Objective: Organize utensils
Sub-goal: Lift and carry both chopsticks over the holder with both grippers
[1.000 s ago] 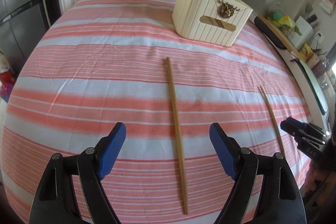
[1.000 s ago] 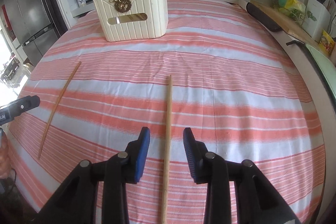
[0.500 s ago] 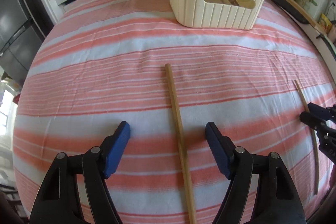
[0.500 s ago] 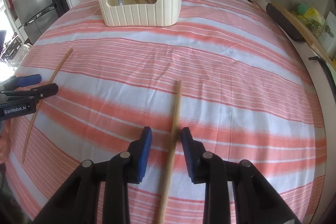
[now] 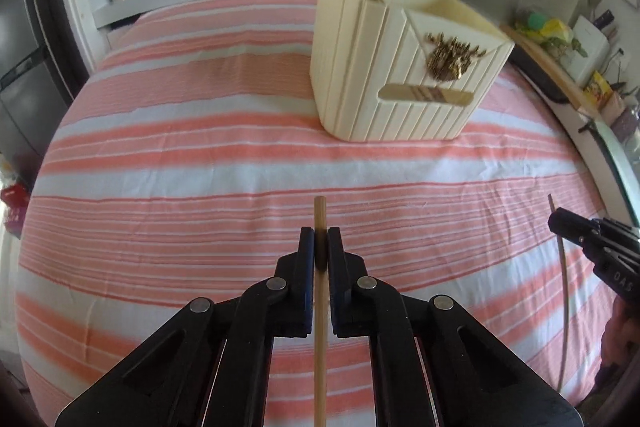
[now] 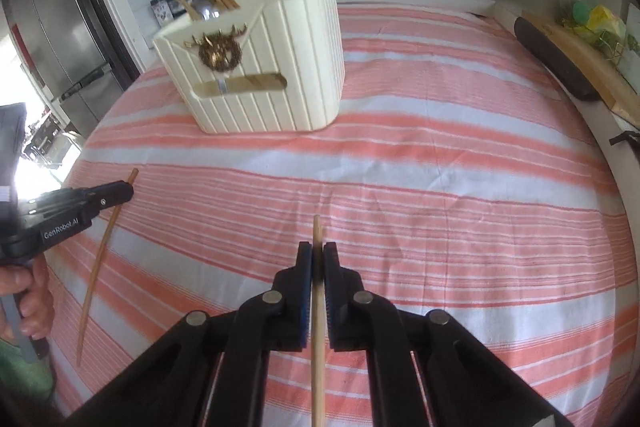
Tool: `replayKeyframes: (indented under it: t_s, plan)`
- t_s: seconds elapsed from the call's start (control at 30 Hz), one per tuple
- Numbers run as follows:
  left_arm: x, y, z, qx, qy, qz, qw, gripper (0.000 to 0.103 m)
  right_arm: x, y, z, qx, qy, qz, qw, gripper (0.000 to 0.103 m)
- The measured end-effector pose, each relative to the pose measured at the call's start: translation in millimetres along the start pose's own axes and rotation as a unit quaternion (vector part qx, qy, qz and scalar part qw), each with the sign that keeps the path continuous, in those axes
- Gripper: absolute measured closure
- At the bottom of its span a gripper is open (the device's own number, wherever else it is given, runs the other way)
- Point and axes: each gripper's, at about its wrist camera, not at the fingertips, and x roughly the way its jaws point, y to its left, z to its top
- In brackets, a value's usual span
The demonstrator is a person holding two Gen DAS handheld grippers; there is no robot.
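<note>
A: Start with the left wrist view. What is the left gripper (image 5: pixel 320 245) doing?

B: Its jaws have just been closing, and now the blue pads clamp a wooden chopstick (image 5: pixel 320 327). The stick runs straight down the middle between the fingers; its blunt end pokes out a little beyond the tips, and the rest passes back under the gripper to the bottom edge.

A: And the holder?

B: The cream ribbed utensil holder (image 5: pixel 400 75) stands upright on the pink-striped tablecloth (image 5: pixel 180 187), well ahead of the tips and a bit to the right. Several chopsticks lean out of its back corner. At the right edge the right gripper shows from the side, closed on a second chopstick (image 5: pixel 565 307).

A: Now the right wrist view.

B: Same picture, mirrored. The right gripper (image 6: pixel 318 251) has also just been closing and pinches its own chopstick, the tapered end sticking out just past the pads. The holder sits ahead and to the left. At the left edge, a hand (image 6: pixel 32 291) carries the left gripper, its chopstick slanting down through the jaws.
</note>
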Motion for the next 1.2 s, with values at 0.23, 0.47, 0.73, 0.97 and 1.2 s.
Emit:
replayKeyframes:
  t_s: [0.23,0.47,0.73,0.97,1.2]
  plan:
    - [-111.4,0.0,12.1,-0.004,-0.109,-0.036,0.9934,0.099,-100.1,8.4,9.2,-0.004,-0.098,0.033,0.995,0.097]
    - [-177.5,-4.3,1.1,-0.002,-0.167,-0.067,0.9836,0.099,-179.2,25.5,-5.5,-0.034,-0.177,0.035,0.983,0.097]
    - [-208.1,-16.8,2.0,0.008,-0.201,-0.081,0.9762,0.099,-210.2,37.0,0.3,-0.049,-0.224,0.017,0.973,0.097]
    - [-230.0,-21.5,26.4,0.026,-0.225,-0.074,0.9712,0.099,-221.6,39.6,27.5,-0.067,-0.245,-0.001,0.967,0.097]
    - [-264.2,-20.9,80.1,0.036,-0.301,-0.056,0.9511,0.099,-233.9,41.5,87.7,-0.075,-0.287,-0.011,0.955,0.097]
